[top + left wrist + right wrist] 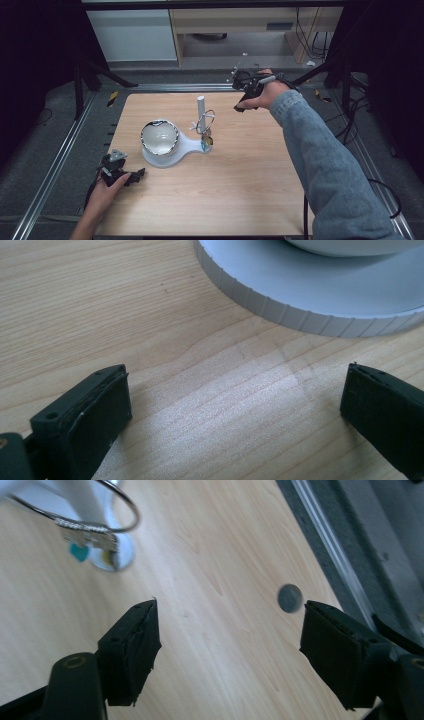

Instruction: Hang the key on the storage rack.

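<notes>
A white stand [187,146] sits mid-table, with a shiny silver bowl [159,137] on its round base and an upright white post [201,107]. A metal ring [205,121] with small keys [206,139] hangs on the post. My left gripper [137,175] rests at the table's front left, open, with bare wood between its fingers. In the left gripper view the gripper [235,400] faces the stand's ribbed rim [280,315]. My right gripper [240,106] hovers at the far right of the post, open. In its own view the gripper [230,640] holds nothing, and the ring [131,510] and keys [95,540] hang ahead.
A small grey round spot [290,598] lies on the wood near the table's edge. Metal rails [55,165] run along both sides of the table, on grey floor. Cabinets [132,35] stand beyond the far edge.
</notes>
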